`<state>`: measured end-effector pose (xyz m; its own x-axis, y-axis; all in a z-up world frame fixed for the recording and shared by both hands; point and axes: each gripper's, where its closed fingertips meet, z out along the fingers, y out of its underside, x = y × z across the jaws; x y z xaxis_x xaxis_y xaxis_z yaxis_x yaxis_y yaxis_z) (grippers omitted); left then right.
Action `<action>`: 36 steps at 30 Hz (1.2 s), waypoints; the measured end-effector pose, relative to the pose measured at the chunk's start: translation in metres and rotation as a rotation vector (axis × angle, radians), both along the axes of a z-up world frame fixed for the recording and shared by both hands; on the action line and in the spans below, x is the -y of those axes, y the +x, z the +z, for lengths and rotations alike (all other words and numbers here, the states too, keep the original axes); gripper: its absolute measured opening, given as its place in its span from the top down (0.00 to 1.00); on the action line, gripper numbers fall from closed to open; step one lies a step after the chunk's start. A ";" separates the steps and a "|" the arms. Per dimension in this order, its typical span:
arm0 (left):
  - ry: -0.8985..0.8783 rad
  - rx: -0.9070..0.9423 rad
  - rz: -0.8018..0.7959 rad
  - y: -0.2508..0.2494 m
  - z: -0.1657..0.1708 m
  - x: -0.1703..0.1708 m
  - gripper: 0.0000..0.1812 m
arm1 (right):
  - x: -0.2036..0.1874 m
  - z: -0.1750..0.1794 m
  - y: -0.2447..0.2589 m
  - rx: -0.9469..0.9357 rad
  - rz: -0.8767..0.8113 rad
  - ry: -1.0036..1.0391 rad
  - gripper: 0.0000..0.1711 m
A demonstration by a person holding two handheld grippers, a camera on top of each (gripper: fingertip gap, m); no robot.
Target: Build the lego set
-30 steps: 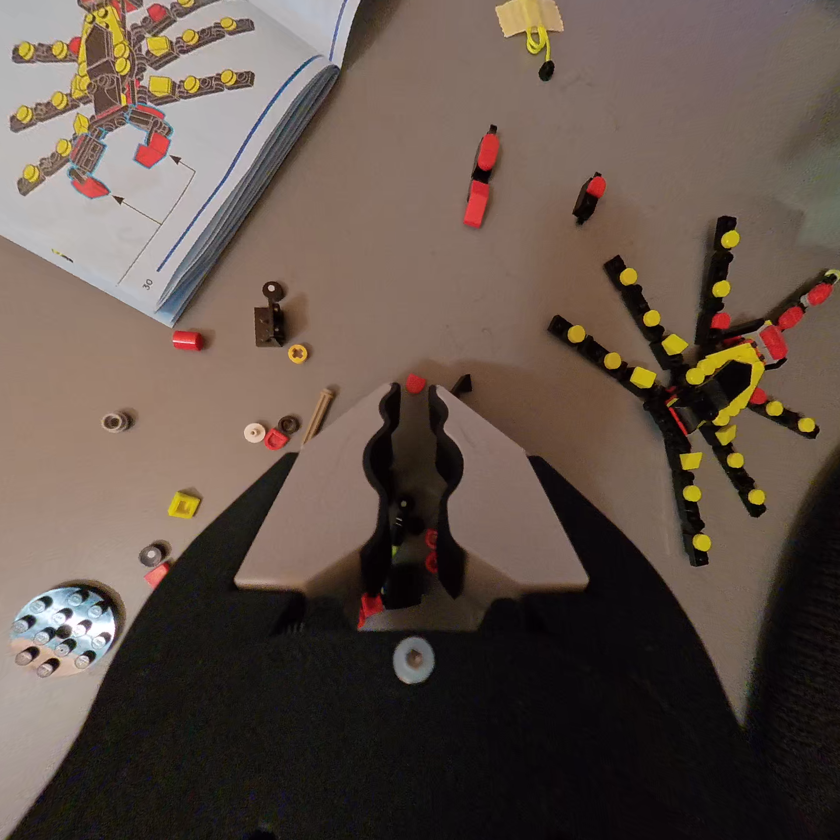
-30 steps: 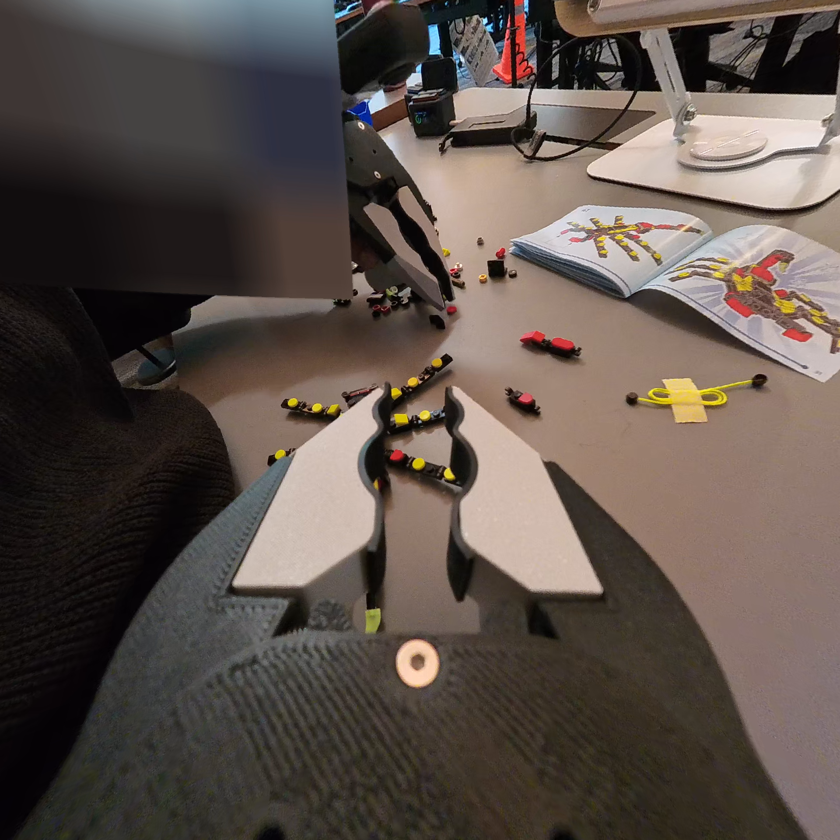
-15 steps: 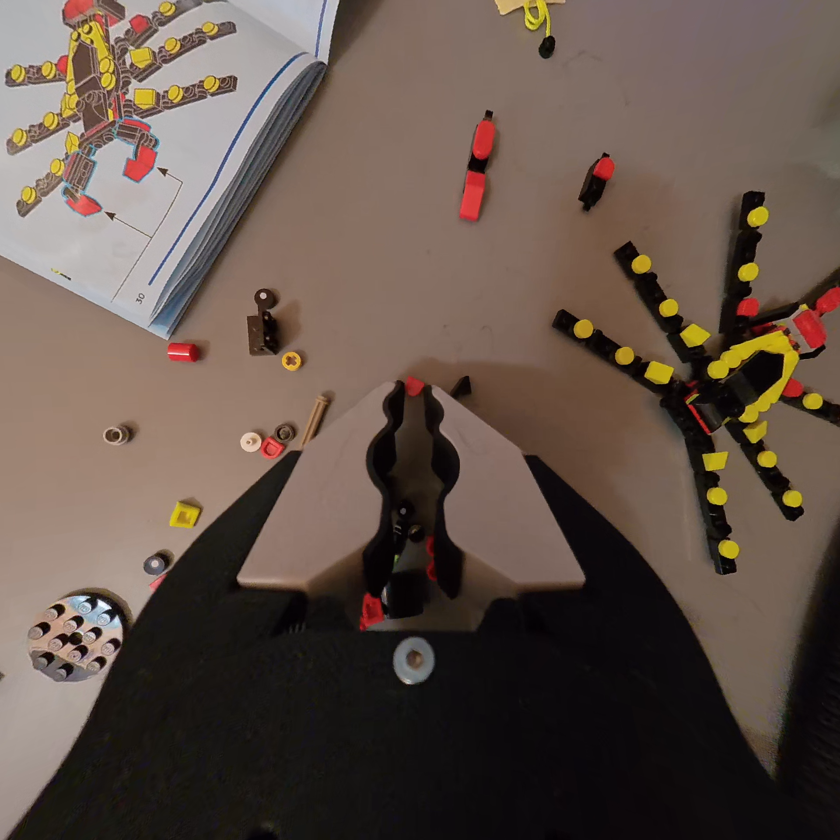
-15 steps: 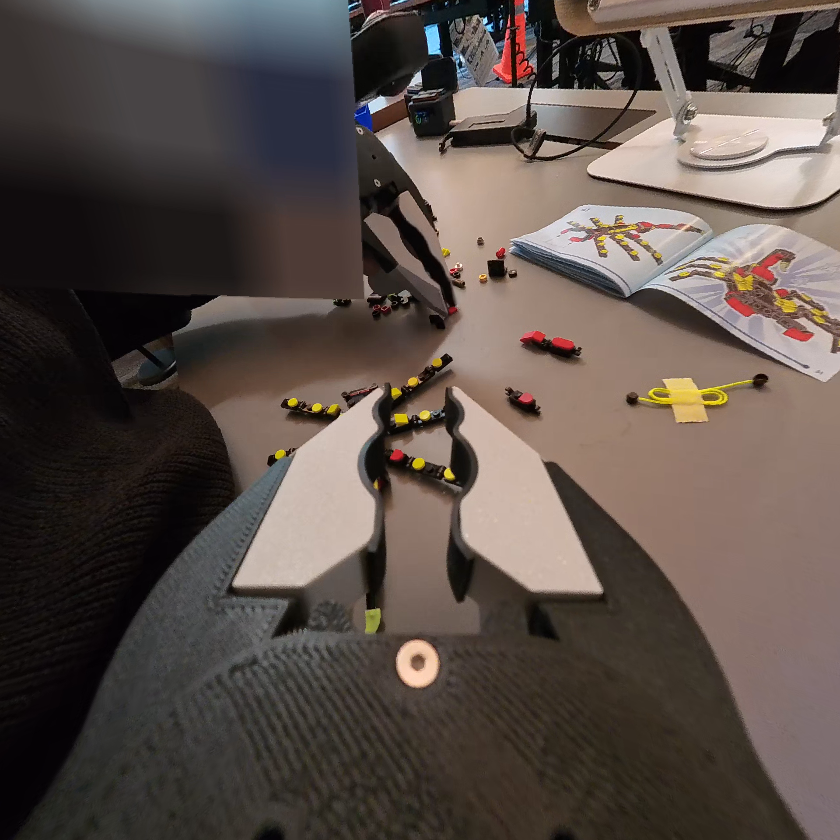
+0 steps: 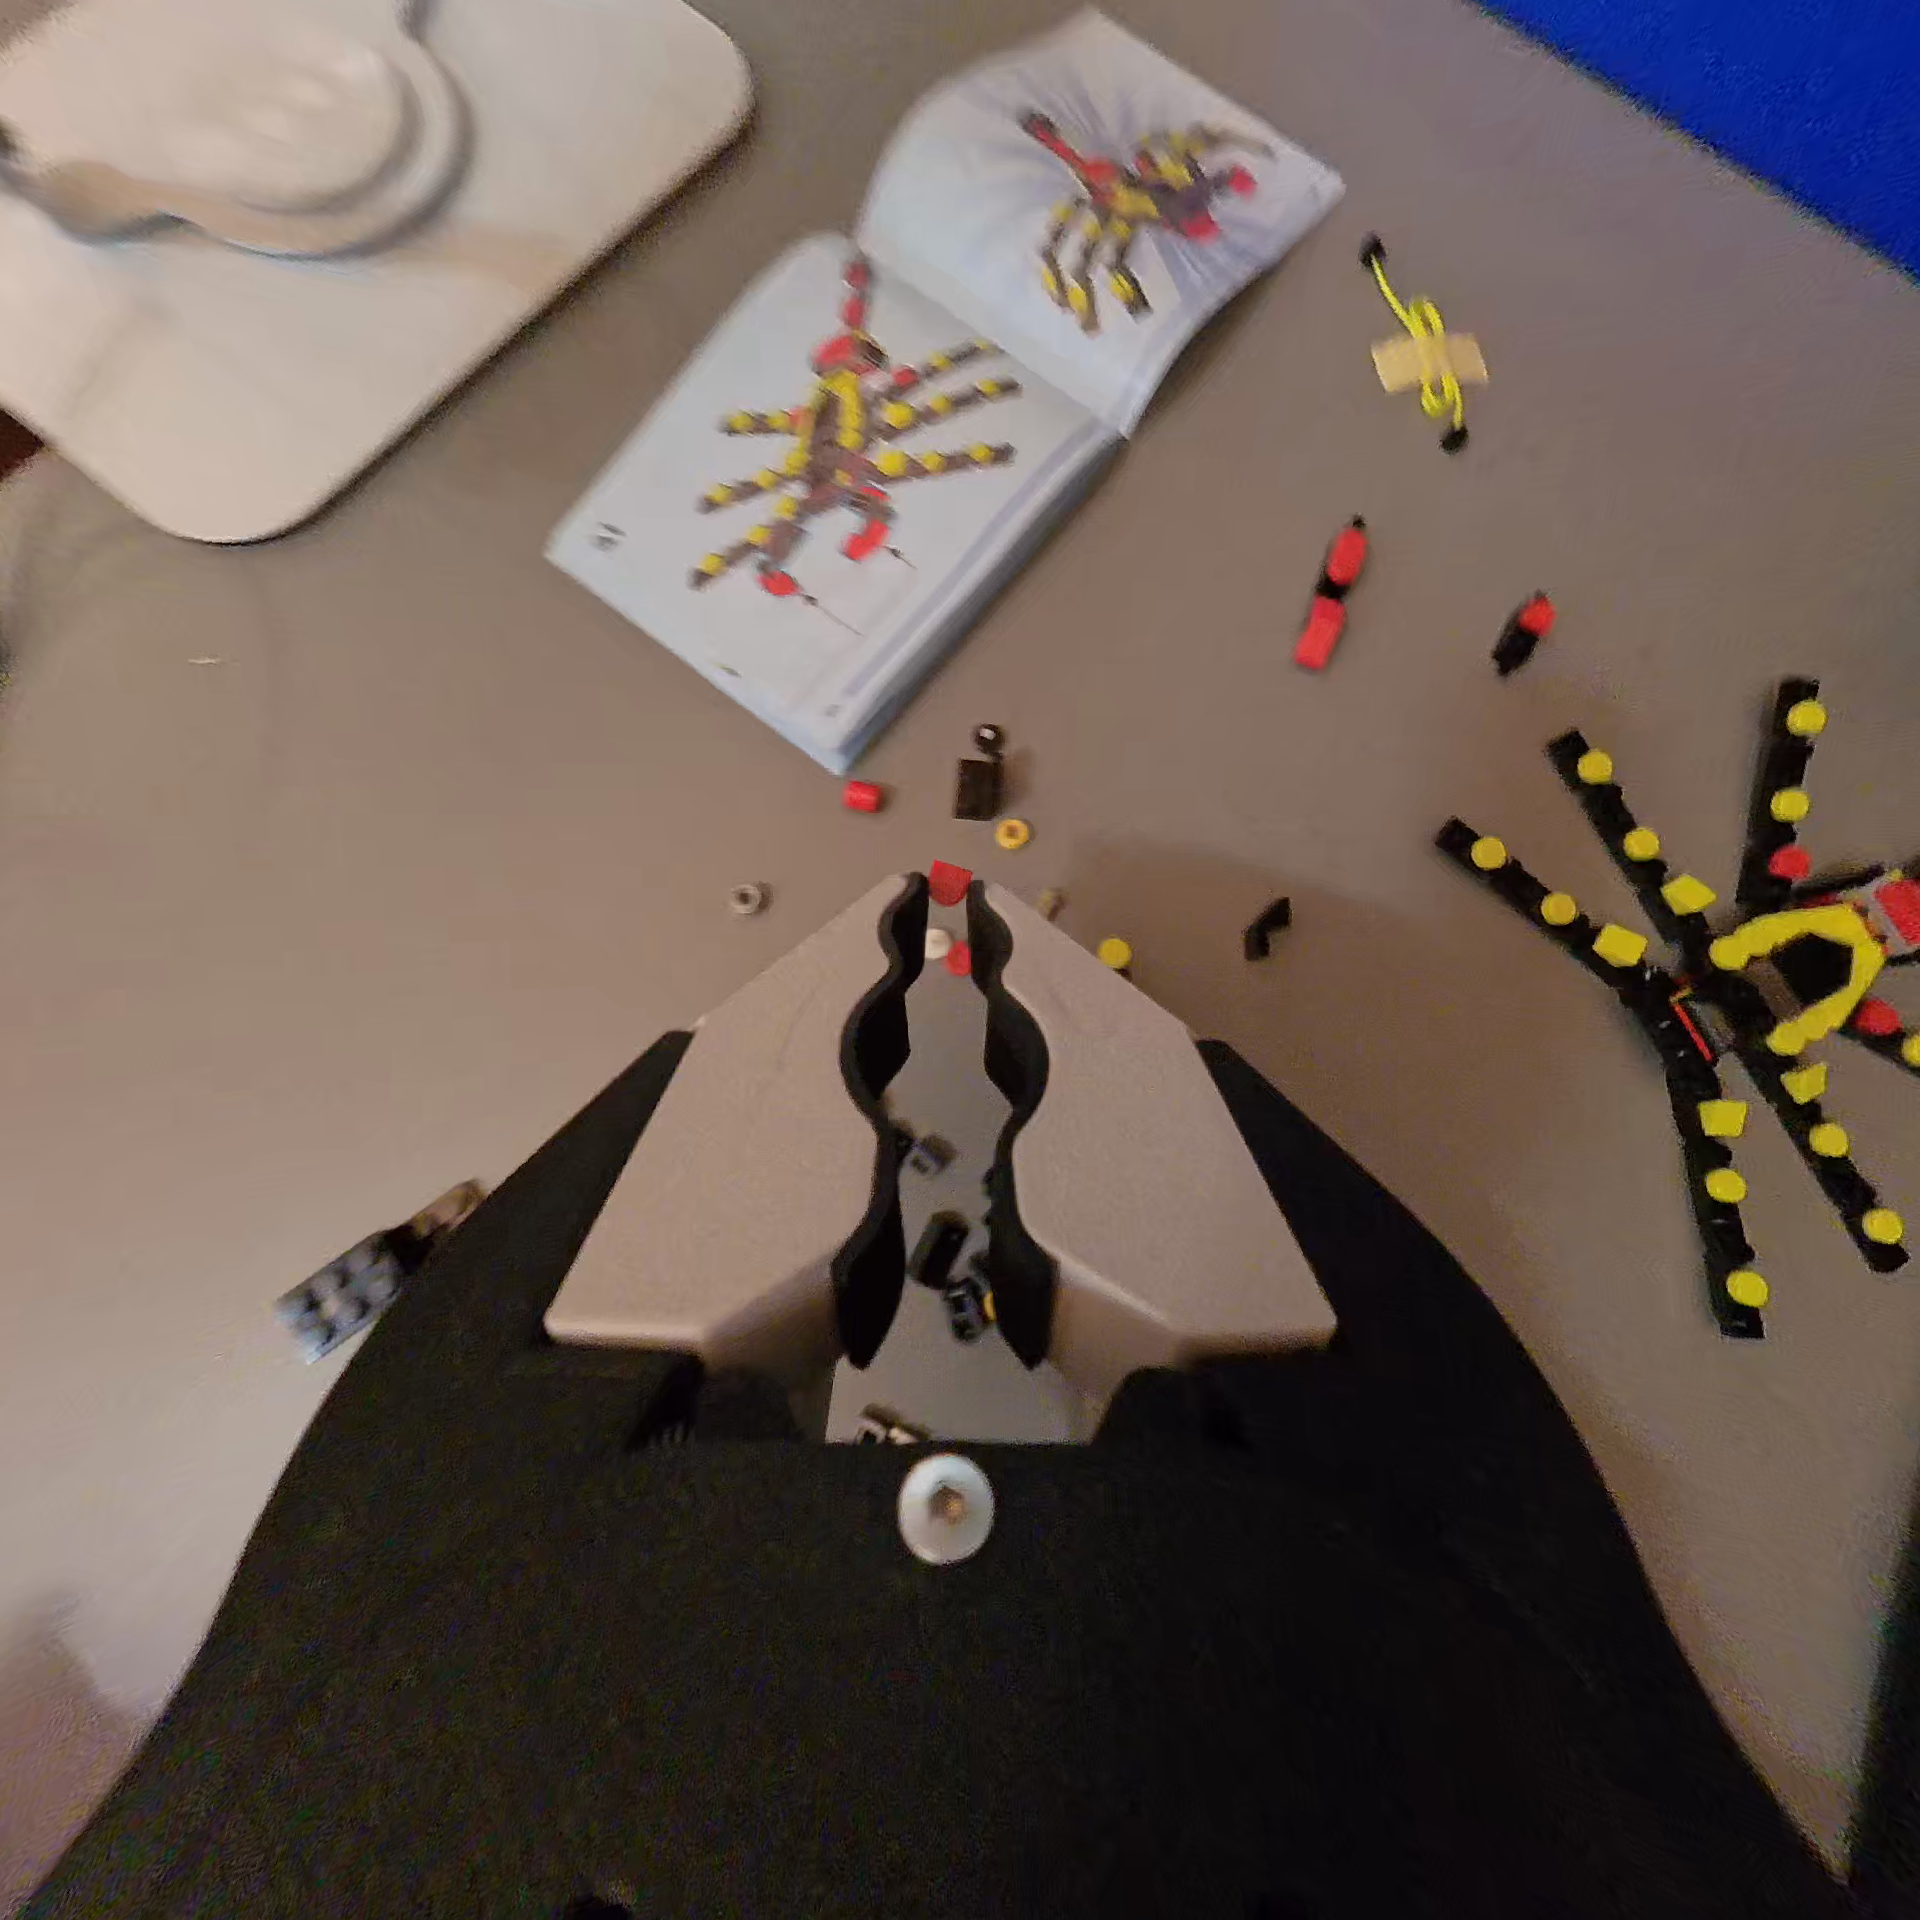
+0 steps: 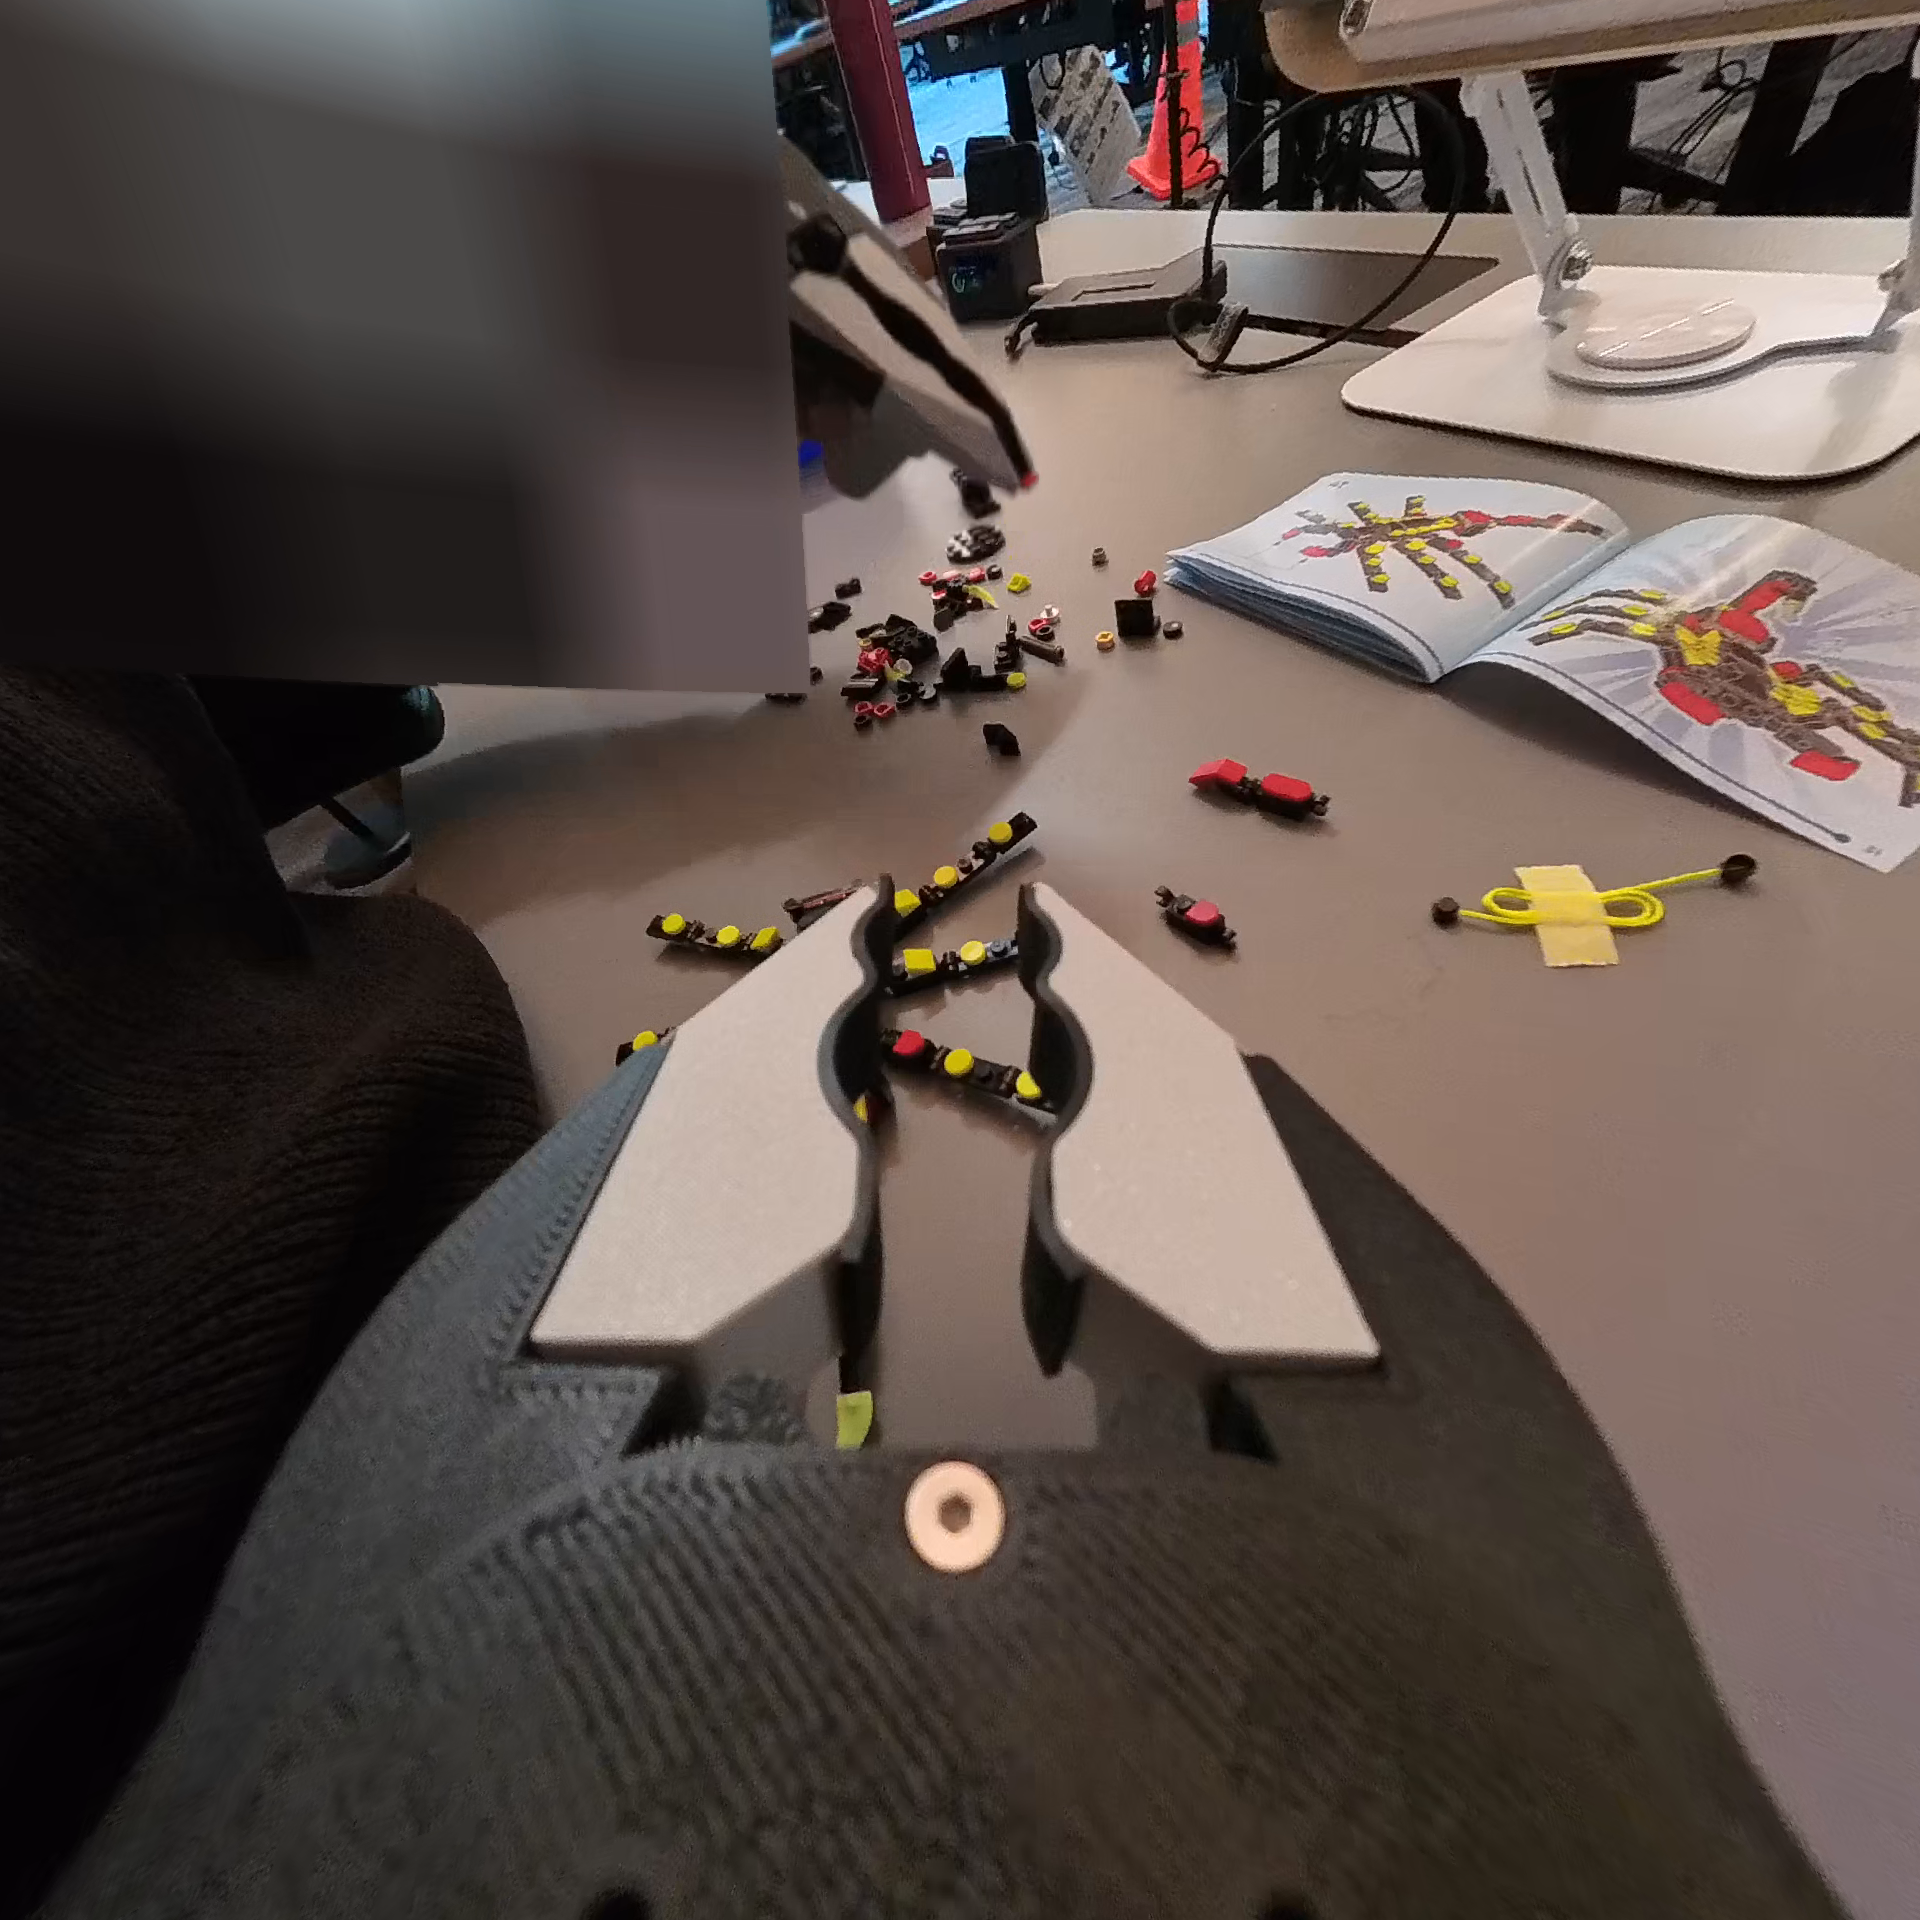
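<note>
Pinching red brick (image 5: pixel 948 881): left gripper (image 5: pixel 945 896) | right gripper (image 6: pixel 951 902): agape, empty | booklet (image 5: pixel 831 488): print blurred

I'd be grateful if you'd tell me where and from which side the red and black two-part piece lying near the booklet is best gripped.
Grip the red and black piece across its narrow black middle, between the two red ends, coming from above. It lies flat and long on the table, apart from other parts, so its two long sides look open to the fingers.
</note>
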<state>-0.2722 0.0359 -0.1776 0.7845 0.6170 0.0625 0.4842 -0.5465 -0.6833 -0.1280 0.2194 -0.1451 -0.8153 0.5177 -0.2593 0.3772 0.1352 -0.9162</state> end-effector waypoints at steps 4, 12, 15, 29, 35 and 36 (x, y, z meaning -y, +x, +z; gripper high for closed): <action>0.030 -0.043 0.067 -0.013 0.019 0.024 0.98 | 0.001 -0.001 0.000 0.000 0.000 0.005 0.88; 0.053 -0.034 0.054 -0.010 0.028 0.030 0.98 | 0.001 -0.002 0.000 0.002 0.002 0.011 0.88; 0.042 -0.024 0.031 -0.006 0.026 0.027 0.98 | 0.001 -0.002 0.000 0.002 0.002 0.011 0.88; 0.025 -0.010 -0.021 0.004 0.028 0.020 1.00 | 0.001 -0.002 0.000 0.002 0.002 0.011 0.88; 0.036 -0.009 -0.006 0.002 0.030 0.024 1.00 | 0.001 -0.002 0.000 0.003 0.002 0.009 0.88; 0.034 -0.007 -0.006 0.002 0.028 0.024 1.00 | 0.001 -0.002 0.000 0.003 0.002 0.010 0.88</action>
